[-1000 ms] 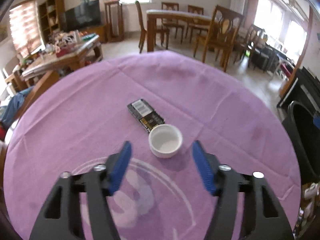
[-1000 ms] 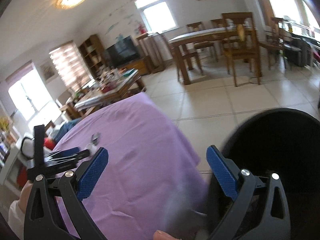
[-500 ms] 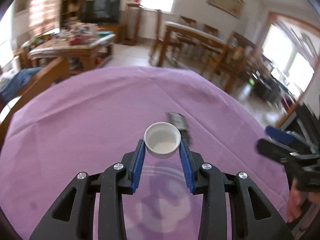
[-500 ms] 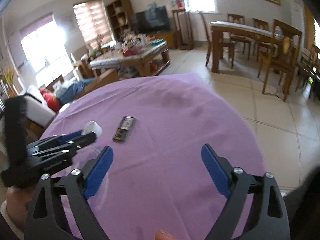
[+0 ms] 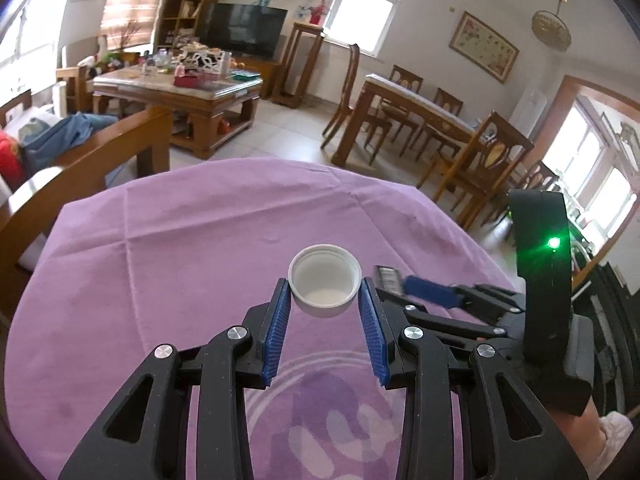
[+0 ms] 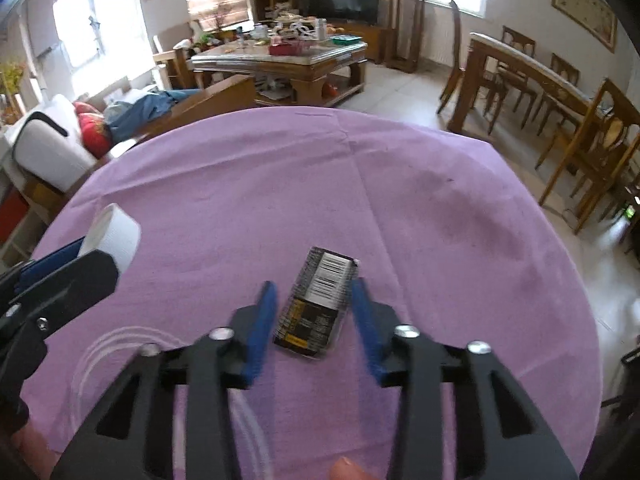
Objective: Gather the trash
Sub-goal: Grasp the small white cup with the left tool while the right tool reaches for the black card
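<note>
On crinkled purple cloth (image 6: 420,200), flat glossy wrapper (image 6: 316,304); round white cup (image 5: 325,285).

1. Left gripper (image 5: 325,300): angled down over the near middle of the table, blue pads (image 5: 275,332) clamped on a white cup (image 5: 324,286).
2. Right gripper (image 6: 313,304): just right of it, angled down, jaws closing around a dark wrapper (image 6: 318,300), not yet touching.

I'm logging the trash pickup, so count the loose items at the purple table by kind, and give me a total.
White cup, in the left gripper: 1
Dark wrapper with a barcode, flat on the purple tablecloth, between the closing jaws of the right gripper: 1
Total: 2
</note>
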`<state>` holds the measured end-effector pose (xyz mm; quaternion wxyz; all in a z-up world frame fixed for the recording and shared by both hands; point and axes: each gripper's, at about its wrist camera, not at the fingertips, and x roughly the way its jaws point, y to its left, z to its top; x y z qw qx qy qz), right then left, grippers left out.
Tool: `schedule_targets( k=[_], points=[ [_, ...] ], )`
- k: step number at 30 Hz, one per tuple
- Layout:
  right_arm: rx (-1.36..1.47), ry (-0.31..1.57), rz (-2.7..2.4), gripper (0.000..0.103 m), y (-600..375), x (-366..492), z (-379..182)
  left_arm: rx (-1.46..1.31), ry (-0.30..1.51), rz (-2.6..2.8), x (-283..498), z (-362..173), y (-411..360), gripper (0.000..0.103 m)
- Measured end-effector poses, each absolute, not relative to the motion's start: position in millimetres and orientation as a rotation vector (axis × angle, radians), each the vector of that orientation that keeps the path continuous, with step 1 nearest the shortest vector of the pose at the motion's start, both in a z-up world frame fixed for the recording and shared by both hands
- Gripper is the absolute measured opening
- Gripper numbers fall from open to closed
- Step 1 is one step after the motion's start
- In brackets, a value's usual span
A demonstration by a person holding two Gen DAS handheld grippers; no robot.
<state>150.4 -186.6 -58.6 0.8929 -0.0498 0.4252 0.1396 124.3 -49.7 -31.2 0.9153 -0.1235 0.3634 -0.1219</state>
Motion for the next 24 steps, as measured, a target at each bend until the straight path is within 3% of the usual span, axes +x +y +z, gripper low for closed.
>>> schedule_targets(
  k=[8, 9, 15, 19, 20, 21, 22, 23, 24],
  points=[
    [-0.021, 0.84, 0.289, 0.031, -205.1, 135.0, -49.1, -0.25, 0.741, -0.275, 124.6, -30.7, -55.2, 0.036],
    [-0.001, 0.823, 0.287, 0.017, -211.6, 128.6, -44.6, -0.246, 0.738, -0.28, 125.1, -31.4, -55.4, 0.036],
    [0.111, 0.74, 0.289, 0.018, -260.7, 92.5, -21.1, -0.178, 0.71, -0.358, 121.2, -32.4, -78.3, 0.036],
    [0.145, 0.784, 0.334, 0.022, -276.8, 87.6, -22.7, -0.2, 0.722, -0.343, 119.4, -33.7, -86.4, 0.036],
    [0.143, 0.794, 0.343, 0.03, -275.0, 89.1, -23.4, -0.22, 0.72, -0.312, 119.2, -33.1, -81.4, 0.036],
    [0.137, 0.798, 0.352, 0.061, -272.0, 90.7, -23.5, -0.24, 0.717, -0.286, 119.2, -32.9, -75.4, 0.036],
    [0.134, 0.8, 0.356, 0.078, -267.4, 94.1, -23.1, -0.253, 0.714, -0.269, 119.5, -34.6, -69.0, 0.036],
    [0.14, 0.8, 0.359, 0.091, -263.3, 96.0, -24.1, -0.269, 0.708, -0.238, 119.3, -34.7, -62.4, 0.035],
    [0.143, 0.804, 0.369, 0.089, -257.2, 100.0, -25.8, -0.274, 0.705, -0.222, 120.2, -35.0, -58.1, 0.036]
  ],
)
